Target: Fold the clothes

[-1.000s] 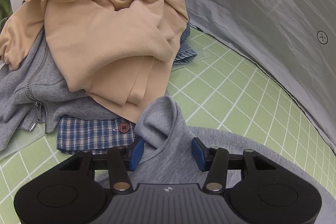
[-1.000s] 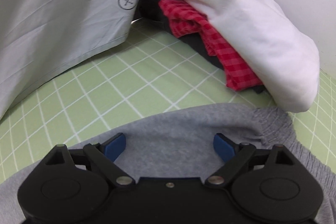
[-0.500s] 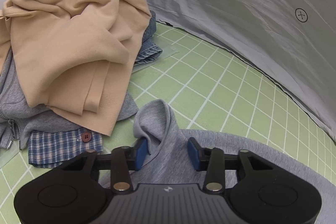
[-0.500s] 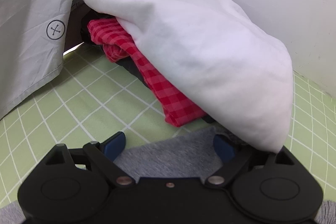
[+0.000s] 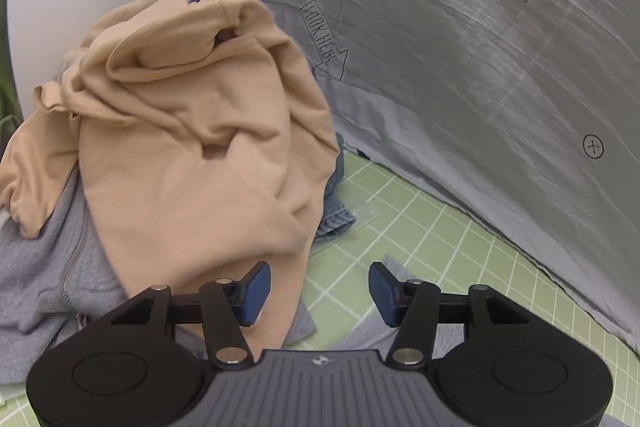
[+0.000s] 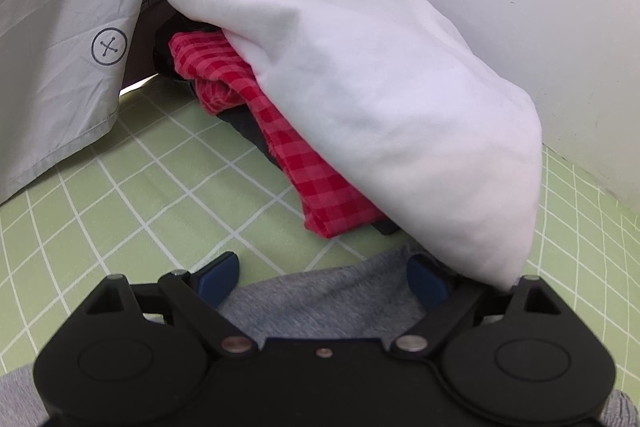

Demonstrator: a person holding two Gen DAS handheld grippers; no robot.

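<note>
A grey sweatshirt (image 6: pixel 320 301) lies on the green grid mat (image 6: pixel 168 195); its edge sits under and between the wide-apart pads of my right gripper (image 6: pixel 322 279), which do not press on it. In the left wrist view only a strip of that grey sweatshirt (image 5: pixel 362 339) shows below my left gripper (image 5: pixel 318 291). The left jaws are opening, with only the mat (image 5: pixel 440 247) between them. The left gripper hangs just in front of a heap topped by a beige sweatshirt (image 5: pixel 192 147).
Under the beige top lie a grey zip hoodie (image 5: pixel 40 267) and some denim (image 5: pixel 334 215). A grey sheet (image 5: pixel 440 67) with a carrot print hangs behind. On the right, a white cloth (image 6: pixel 360 107) covers a red checked garment (image 6: pixel 312 187) close to the right gripper.
My left gripper narrowed around a raised fold of the grey sweatshirt, then let it go, opened and rose. My right gripper slid toward the white and red pile, staying open.
</note>
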